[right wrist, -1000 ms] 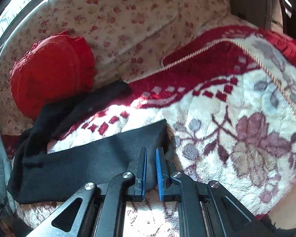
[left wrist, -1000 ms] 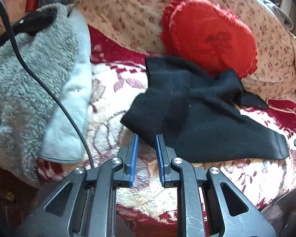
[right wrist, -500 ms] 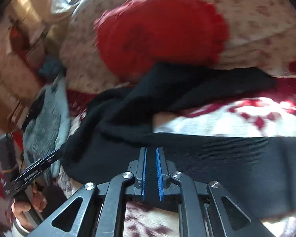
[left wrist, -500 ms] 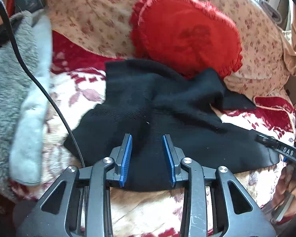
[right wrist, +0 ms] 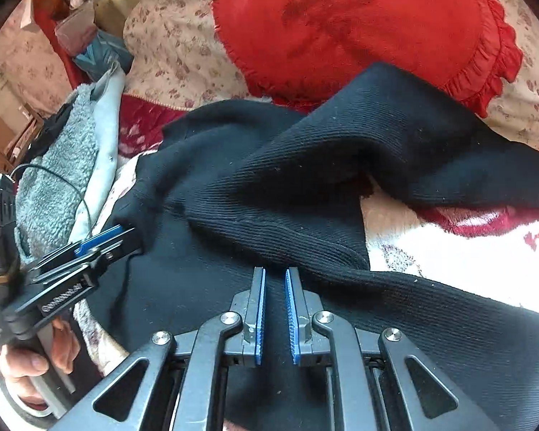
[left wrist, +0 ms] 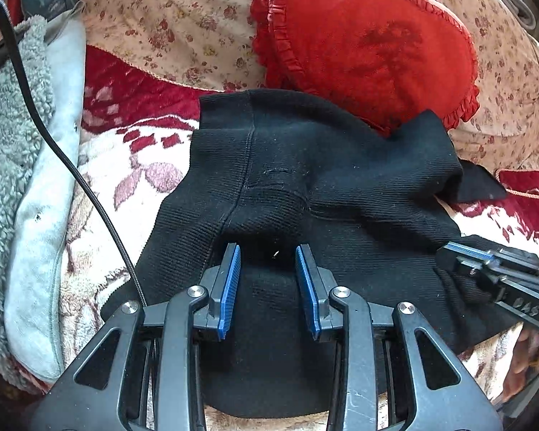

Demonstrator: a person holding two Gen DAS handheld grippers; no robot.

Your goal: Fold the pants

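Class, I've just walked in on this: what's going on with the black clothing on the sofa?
A person holding a gripper in each hand is folding black pants on a floral blanket, in front of a red heart cushion. The left gripper is open over the cloth near the waist. The right gripper has its jaws slightly apart over a pant leg, gripping nothing.

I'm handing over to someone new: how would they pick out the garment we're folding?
Find the big red heart-shaped cushion with a frilled edge leaning on the floral sofa back. Just in front of it, on the red-and-white flowered blanket, lie the black ribbed knit pants. They are the only black cloth; the fluffy grey fleece sits off to one side.
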